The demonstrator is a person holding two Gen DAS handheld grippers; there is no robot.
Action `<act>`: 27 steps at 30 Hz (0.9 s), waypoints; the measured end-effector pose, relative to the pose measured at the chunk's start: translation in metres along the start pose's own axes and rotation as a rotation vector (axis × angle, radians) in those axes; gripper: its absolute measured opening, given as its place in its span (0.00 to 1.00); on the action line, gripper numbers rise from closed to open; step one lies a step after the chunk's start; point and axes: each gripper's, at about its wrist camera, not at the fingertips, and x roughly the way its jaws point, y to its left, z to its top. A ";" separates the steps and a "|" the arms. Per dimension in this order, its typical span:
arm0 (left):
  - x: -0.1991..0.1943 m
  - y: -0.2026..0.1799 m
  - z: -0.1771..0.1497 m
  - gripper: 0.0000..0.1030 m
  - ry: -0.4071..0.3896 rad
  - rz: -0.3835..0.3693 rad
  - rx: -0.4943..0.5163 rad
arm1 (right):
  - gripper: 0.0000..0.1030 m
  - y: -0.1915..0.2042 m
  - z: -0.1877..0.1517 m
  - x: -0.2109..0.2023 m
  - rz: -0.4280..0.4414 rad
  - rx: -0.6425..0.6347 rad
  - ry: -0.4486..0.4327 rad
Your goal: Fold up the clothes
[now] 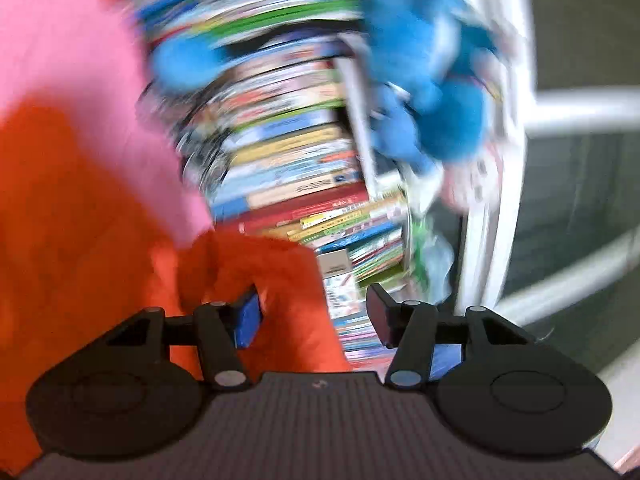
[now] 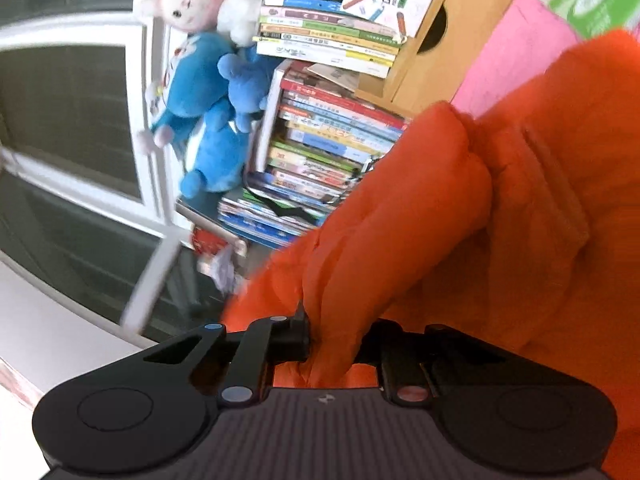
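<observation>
Nearest in the right wrist view, the right tongs [image 2: 332,344] are clenched on a bunched fold of the orange garment [image 2: 460,216], and the cloth squeezes out between the two fingers and runs up and to the right, where it fills much of that view. In the left wrist view the left tongs [image 1: 314,314] stand released, with a wide gap between the fingers; the orange cloth lies behind the left finger and partly in the gap, but nothing is pinched there. This view is much blurred, so the details are hard to read. The garment looks soft and a little puffy, perhaps a light padded jacket, with a smooth surface that may slip, so I judge it light but bulky, and it will sag and bunch where it is not supported. A good place to take it is an edge or a seam, not the loose middle, and with two holds well apart so that it hangs flat. It hangs in the air, in front of a pink surface [image 2: 516,52]. Farther back are stacks of books [image 2: 332,152], a wooden box [image 2: 452,20], blue plush toys [image 2: 216,120] and a white window frame [image 2: 80,40].
</observation>
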 end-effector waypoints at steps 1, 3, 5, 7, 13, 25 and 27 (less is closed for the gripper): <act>-0.001 -0.003 -0.004 0.51 0.016 0.059 0.059 | 0.14 0.002 -0.001 -0.001 -0.027 -0.032 0.005; -0.004 -0.004 -0.012 0.51 0.039 0.184 0.162 | 0.14 0.005 -0.004 -0.003 -0.080 -0.096 0.014; -0.016 0.000 -0.022 0.51 -0.020 0.312 0.262 | 0.14 0.009 -0.007 -0.005 -0.134 -0.159 0.024; -0.032 -0.004 -0.029 0.51 -0.120 0.447 0.382 | 0.14 0.012 -0.017 -0.004 -0.188 -0.243 0.038; -0.025 -0.056 -0.068 0.52 -0.258 0.538 0.717 | 0.14 0.017 -0.034 0.005 -0.191 -0.311 0.065; 0.021 -0.032 -0.117 0.62 -0.079 0.652 0.914 | 0.61 0.046 -0.064 -0.016 -0.508 -0.835 -0.065; 0.013 -0.035 -0.119 0.63 -0.102 0.650 0.930 | 0.69 0.044 -0.068 -0.028 -0.558 -0.887 -0.090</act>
